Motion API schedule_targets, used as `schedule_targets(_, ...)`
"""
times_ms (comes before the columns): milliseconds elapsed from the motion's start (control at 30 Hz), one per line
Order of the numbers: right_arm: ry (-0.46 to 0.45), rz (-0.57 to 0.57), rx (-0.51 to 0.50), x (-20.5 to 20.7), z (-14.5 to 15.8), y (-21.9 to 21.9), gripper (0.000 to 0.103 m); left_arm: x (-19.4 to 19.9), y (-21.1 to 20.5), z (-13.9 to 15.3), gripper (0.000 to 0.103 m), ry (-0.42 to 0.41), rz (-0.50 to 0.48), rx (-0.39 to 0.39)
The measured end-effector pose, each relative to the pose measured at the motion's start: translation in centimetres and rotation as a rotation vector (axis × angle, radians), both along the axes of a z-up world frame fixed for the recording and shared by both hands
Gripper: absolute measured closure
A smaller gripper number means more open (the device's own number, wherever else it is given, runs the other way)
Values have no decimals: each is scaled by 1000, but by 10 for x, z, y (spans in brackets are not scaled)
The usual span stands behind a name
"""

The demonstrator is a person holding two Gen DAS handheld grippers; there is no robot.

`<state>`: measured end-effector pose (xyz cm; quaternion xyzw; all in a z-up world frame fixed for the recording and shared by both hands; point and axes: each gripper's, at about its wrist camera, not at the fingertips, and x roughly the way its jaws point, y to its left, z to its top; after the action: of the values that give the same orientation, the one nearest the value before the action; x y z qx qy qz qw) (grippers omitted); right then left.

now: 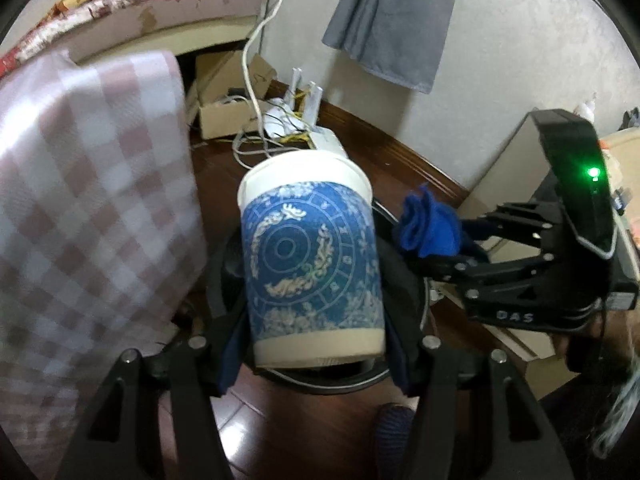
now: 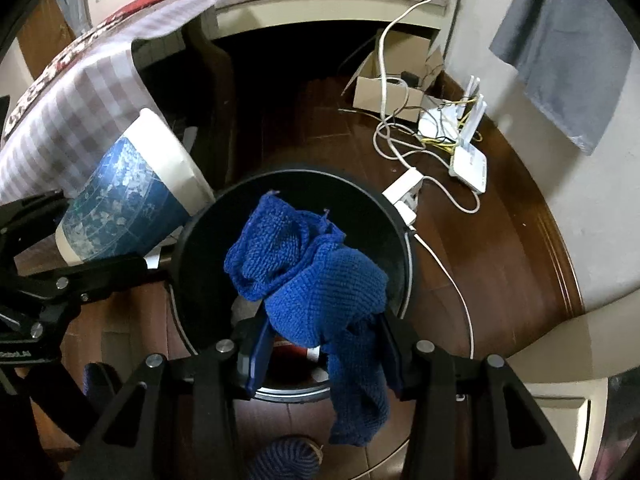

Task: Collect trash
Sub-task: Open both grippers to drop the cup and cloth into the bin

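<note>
1. Your left gripper (image 1: 316, 344) is clamped on the blue-patterned paper cup (image 1: 312, 264), held above the black trash bin (image 2: 208, 248).
2. Your right gripper (image 2: 324, 344) pinches the blue knitted cloth (image 2: 316, 280) directly over the bin's opening.
3. A white router (image 2: 468, 164) lies on the wooden floor (image 2: 500, 248) beyond.

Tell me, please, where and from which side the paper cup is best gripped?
Grip the paper cup across its blue-printed mid-wall, from the sides, as the left gripper does now: the wall is round and tapers toward the base, so the fingers probably seat best low on the printed band, squeezing lightly since paper likely crushes.
</note>
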<state>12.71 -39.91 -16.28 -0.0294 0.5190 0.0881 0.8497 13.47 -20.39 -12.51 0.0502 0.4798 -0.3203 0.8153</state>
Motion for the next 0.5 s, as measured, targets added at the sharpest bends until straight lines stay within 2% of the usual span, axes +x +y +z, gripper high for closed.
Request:
schedule_targets(33, 1, 3, -5, 2, -3, 1, 52, 2, 1, -4, 35, 18, 0, -10)
schedule_targets(67, 6, 7, -19, 4, -6, 1, 42, 3, 2, -7, 20, 25, 15, -13)
schedule_targets(100, 14, -1, -55, 5, -11, 1, 19, 5, 4, -9, 9, 28, 35, -12)
schedule_targets(133, 17, -20, -100, 6, -16, 0, 7, 7, 7, -12, 7, 33, 53, -9)
schedule_targets(167, 19, -25, -110, 7, -18, -2, 1, 8, 10, -14, 6, 35, 64, 0)
schedule_targets(233, 30, -46, -117, 7, -21, -7, 1, 10, 19, -20, 1, 40, 118, 40)
schedule_targets(367, 33, -75, -135, 6, -21, -11, 1, 6, 37, -21, 1, -8, 214, 86)
schedule_targets(500, 15, -72, -140, 6, -17, -6, 1, 2, 44, -20, 1, -44, 259, 130)
